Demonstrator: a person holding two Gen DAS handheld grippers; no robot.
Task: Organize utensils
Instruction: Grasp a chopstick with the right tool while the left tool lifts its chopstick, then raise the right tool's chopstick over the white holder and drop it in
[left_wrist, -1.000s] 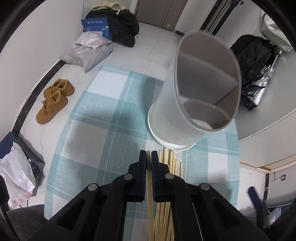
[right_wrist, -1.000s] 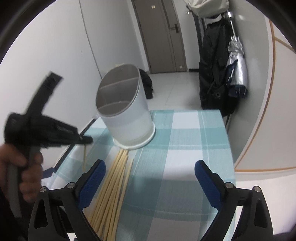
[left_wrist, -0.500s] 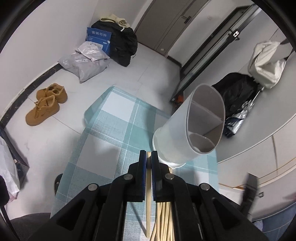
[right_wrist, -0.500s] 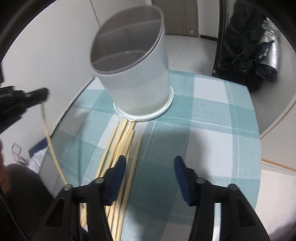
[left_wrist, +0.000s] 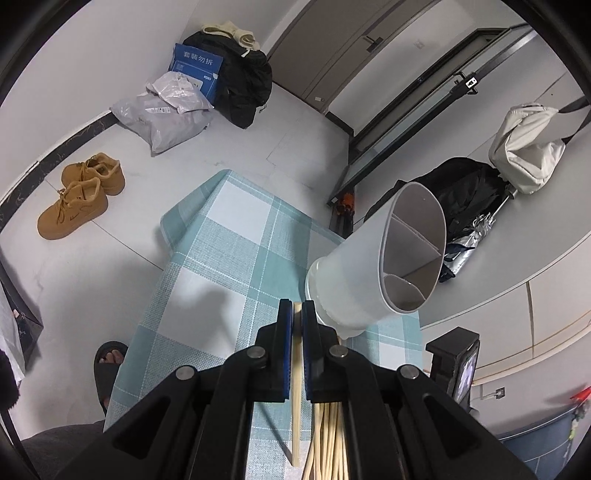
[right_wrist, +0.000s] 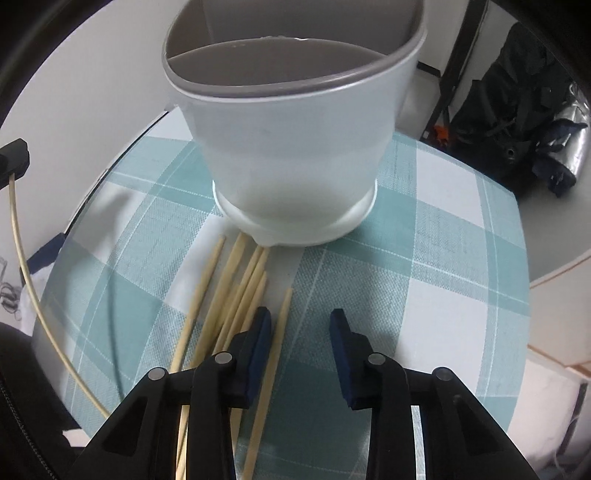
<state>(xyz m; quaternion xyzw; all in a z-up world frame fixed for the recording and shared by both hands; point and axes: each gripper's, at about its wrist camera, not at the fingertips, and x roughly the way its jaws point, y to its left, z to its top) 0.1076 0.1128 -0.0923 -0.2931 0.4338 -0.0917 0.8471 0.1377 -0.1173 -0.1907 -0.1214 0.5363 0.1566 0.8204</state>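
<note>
I see the desk (right_wrist: 461, 229) first, with its blue and white check cloth. On it stands the big white holder (right_wrist: 291, 147), and its compartments look empty, so no stick is put away yet. In front of the holder, touching its base at their far ends, lie the loose chopsticks (right_wrist: 236, 295) in a bunch. I think almost all the job is left. My left gripper (left_wrist: 297, 314) has its jaws pinched tight on one chopstick (left_wrist: 296, 398), lifted off the desk just beside the holder. In the right view that same stick hangs down in a long curve at the far left. It has to go into the holder next. My right gripper (right_wrist: 301, 325) points down at the bunch, close above the desk. Its jaws have just been closing and are now narrow, but they do not press on anything. One thin stick (right_wrist: 275, 350) from the bunch lies below the gap, close by the left pad (right_wrist: 260, 343). I would close on it, then lift it.
</note>
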